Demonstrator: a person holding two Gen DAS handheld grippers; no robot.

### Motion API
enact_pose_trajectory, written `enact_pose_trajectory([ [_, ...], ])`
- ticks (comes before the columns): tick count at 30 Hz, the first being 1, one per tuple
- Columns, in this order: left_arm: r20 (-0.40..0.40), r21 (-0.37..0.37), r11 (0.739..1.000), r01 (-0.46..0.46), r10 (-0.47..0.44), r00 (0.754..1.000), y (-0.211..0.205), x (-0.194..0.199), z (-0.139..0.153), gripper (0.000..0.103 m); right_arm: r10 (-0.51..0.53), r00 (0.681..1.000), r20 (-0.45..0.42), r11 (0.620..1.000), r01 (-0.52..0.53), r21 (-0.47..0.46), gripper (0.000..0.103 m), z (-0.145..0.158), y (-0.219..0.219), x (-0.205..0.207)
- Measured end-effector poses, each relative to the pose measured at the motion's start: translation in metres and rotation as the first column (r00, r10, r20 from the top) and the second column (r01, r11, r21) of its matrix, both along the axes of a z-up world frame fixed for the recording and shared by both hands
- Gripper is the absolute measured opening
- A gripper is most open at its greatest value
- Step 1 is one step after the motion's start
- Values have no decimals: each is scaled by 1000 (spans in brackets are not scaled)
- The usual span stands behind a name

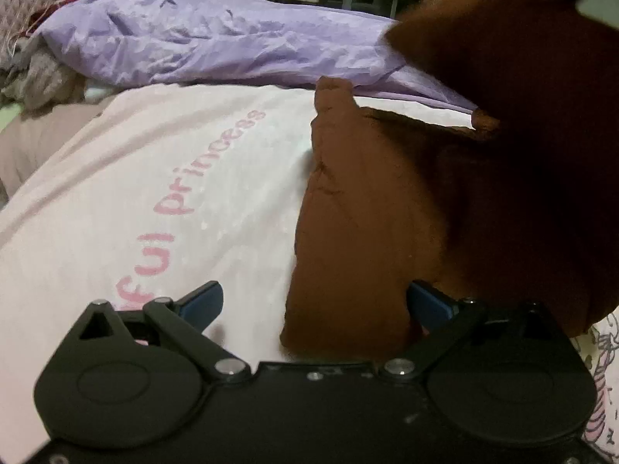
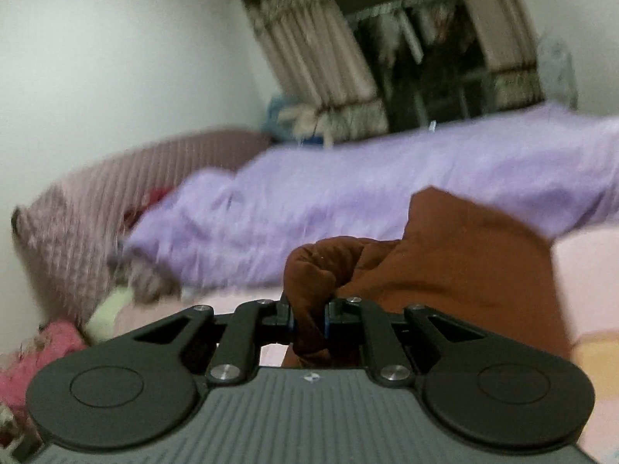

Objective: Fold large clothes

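Brown garment (image 2: 456, 270): bunched edge clamped in right gripper (image 2: 309, 319), lifted for fold. Left gripper (image 1: 313, 305): wide, unclamped, garment's near edge between jaws. Next: carry-over onto bed (image 1: 154, 178).

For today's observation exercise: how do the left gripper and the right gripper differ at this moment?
The left gripper has its jaws spread wide, clamping nothing; the right gripper is shut on the brown garment. The left one hovers over that garment's edge; the right one lifts a bunched fold. Both have black frames.

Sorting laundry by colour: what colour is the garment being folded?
Rust brown garment, clearest in the right wrist view.
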State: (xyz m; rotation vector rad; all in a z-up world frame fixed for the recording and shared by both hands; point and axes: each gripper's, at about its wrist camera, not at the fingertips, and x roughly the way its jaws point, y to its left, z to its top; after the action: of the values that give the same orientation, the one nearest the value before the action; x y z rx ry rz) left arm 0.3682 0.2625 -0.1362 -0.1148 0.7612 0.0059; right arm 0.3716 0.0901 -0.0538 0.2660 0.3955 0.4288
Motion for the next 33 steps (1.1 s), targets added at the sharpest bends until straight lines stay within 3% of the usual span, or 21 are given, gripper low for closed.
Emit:
enact_pose_trajectory([
  [5, 8, -47, 999, -7, 7, 1000, 7, -6, -9, 103, 29, 985, -169, 999, -32, -12, 14, -72, 28, -2],
  [8, 5, -56, 998, -9, 9, 1000, 8, -9, -14, 103, 30, 978, -208, 1000, -31, -1, 14, -96, 39, -14],
  [11, 14, -81, 997, -8, 9, 1000, 11, -14, -15, 103, 12, 986, -168, 999, -19, -41, 14, -82, 49, -29],
  [15, 16, -77, 997, -9, 10, 1000, 13, -17, -10, 103, 21, 994, -110, 999, -17, 37, 14, -52, 41, -34],
  [18, 14, -55, 998, -8, 9, 1000, 9, -18, -12, 103, 27, 995, -97, 997, -20, 78, 14, -47, 38, -36],
  [20, 14, -63, 998, -15, 15, 1000, 8, -18, -15, 103, 39, 993, -114, 997, -30, 75, 14, -54, 40, -32],
  [23, 12, -83, 996, -20, 21, 1000, 11, -16, -18, 103, 41, 977, -209, 995, -21, 99, 14, -74, 46, -20],
  [28, 5, -77, 997, -18, 19, 1000, 12, -15, -13, 103, 72, 993, -93, 993, -63, 96, 14, -42, 51, -35],
  [31, 6, -84, 996, -23, 24, 1000, 13, -19, -15, 103, 91, 986, -140, 992, -77, 102, 14, -52, 50, -27],
  [33, -2, -102, 994, -36, 36, 999, 16, -23, -18, 103, 90, 968, -235, 994, -73, 81, 14, -77, 54, -14],
])
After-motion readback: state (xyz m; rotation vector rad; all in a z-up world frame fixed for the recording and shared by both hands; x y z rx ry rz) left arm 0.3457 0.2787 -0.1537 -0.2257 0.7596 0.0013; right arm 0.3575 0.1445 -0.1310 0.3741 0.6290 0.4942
